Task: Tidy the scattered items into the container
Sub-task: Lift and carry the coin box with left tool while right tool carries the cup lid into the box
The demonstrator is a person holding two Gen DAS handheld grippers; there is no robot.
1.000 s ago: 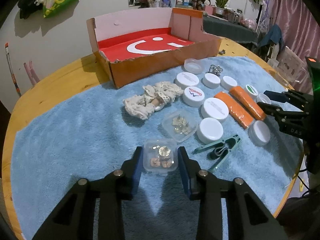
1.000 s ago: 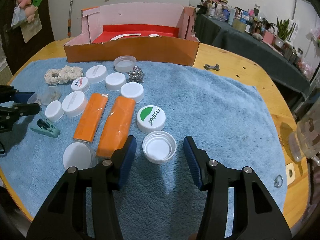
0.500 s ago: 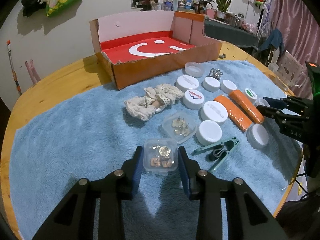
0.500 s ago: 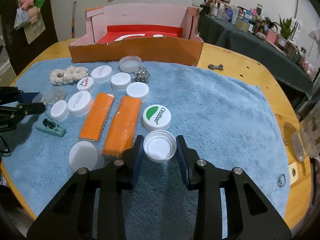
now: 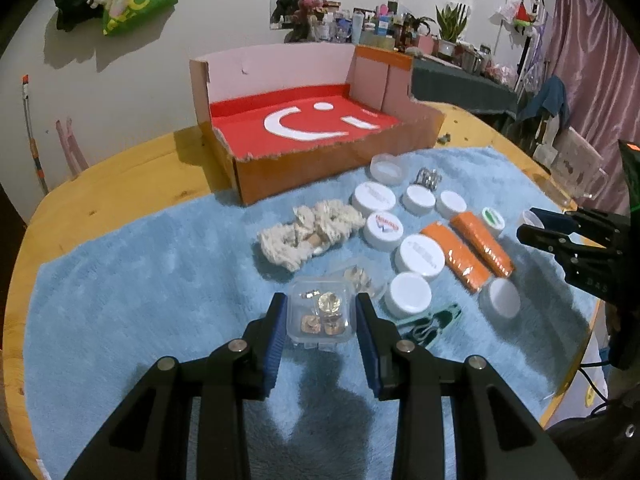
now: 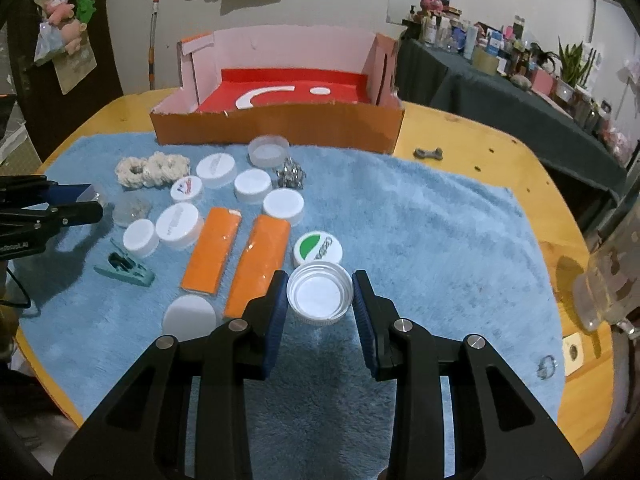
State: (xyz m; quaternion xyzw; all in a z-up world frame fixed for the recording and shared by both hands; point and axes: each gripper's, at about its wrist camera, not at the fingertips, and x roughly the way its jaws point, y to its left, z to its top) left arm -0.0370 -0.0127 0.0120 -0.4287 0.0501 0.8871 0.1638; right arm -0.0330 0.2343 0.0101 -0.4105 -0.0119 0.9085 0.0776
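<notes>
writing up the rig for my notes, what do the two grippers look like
Both match: the left gripper and right gripper have black angular plastic fingers with silver screw heads and ribbed blue pads. From the side, white lettering and a green light show. No sleeve visible.

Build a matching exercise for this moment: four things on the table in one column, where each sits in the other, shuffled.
Things:
1. clear box
2. upturned white lid
3. green clip
4. cardboard box

Places:
A. at the far edge of the blue towel, nothing inside
B. between the pads of the right gripper
C. between the pads of the left gripper
D. on the towel beside a small white cap

Pairs: 1-C, 2-B, 3-D, 4-A
</notes>
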